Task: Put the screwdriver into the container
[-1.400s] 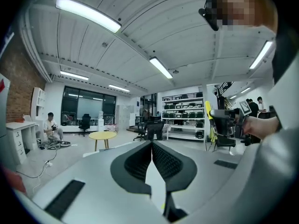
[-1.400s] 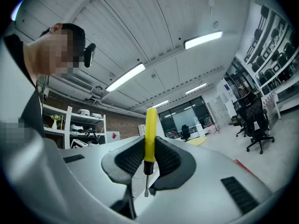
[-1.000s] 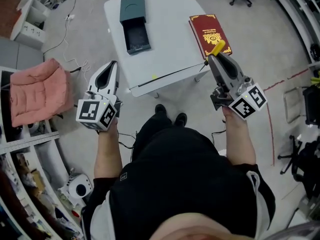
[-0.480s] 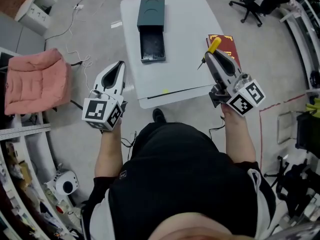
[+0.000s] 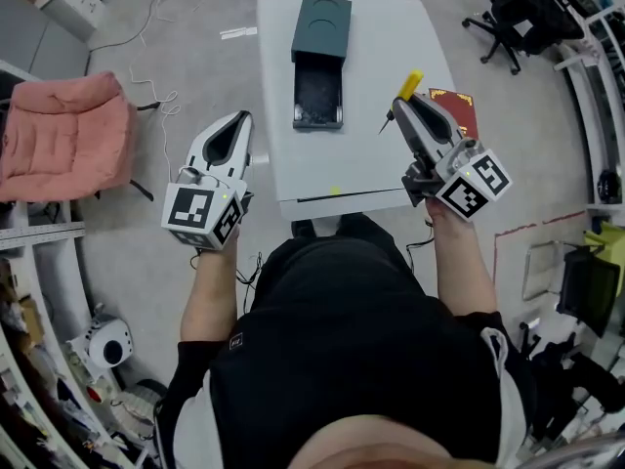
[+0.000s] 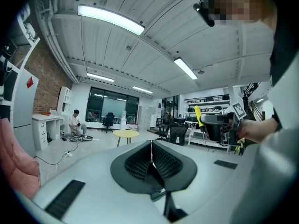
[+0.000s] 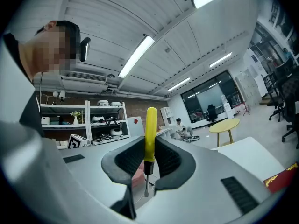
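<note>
A yellow-handled screwdriver (image 5: 407,88) is clamped in my right gripper (image 5: 407,106), above the right part of the white table (image 5: 371,154). In the right gripper view the screwdriver (image 7: 150,139) stands upright between the jaws, its thin shaft pointing down. The dark green container (image 5: 320,59), an open sliding box with its drawer pulled toward me, lies on the table's far middle, left of the right gripper. My left gripper (image 5: 237,125) hangs off the table's left edge, shut and empty; its jaws (image 6: 152,158) meet in the left gripper view.
A red book (image 5: 457,108) lies at the table's right edge, partly under the right gripper. A pink cushioned seat (image 5: 61,135) stands at the left. Black office chairs (image 5: 522,13) are at the far right. Cables trail on the floor at the far left.
The view has shifted toward the table, which now sits nearer and more centred. The right gripper with the screwdriver has come over the table's right part; the left has risen beside the left edge.
</note>
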Motion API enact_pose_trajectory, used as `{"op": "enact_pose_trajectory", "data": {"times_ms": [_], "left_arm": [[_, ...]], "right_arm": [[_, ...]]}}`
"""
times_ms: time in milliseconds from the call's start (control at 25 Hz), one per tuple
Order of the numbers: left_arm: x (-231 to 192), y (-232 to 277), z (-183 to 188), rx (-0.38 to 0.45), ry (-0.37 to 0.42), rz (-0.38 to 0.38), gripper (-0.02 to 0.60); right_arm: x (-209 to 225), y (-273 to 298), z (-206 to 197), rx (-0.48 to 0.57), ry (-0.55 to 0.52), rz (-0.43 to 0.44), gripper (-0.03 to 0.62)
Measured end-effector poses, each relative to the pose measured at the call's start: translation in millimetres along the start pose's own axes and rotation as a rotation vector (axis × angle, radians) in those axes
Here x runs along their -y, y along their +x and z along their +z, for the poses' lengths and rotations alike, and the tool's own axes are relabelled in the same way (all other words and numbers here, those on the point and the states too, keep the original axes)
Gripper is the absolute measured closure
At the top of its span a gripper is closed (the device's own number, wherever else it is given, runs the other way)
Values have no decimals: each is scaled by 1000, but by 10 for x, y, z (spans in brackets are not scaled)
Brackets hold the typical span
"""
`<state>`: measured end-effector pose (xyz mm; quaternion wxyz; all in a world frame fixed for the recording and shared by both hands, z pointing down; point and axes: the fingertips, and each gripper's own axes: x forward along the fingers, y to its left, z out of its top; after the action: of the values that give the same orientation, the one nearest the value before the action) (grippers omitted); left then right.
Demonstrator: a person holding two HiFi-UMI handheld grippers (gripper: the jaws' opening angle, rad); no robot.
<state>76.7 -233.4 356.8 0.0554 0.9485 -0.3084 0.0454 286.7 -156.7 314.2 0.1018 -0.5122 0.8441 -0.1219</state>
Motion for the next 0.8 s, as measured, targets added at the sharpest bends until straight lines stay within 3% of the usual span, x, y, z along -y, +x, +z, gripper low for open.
{"op": "enact_pose_trajectory", "data": {"times_ms": [800], "left_arm": [[-397, 368, -175, -48, -80, 247, 563]], "right_arm": [[731, 1068, -321, -223, -53, 257, 514]]}}
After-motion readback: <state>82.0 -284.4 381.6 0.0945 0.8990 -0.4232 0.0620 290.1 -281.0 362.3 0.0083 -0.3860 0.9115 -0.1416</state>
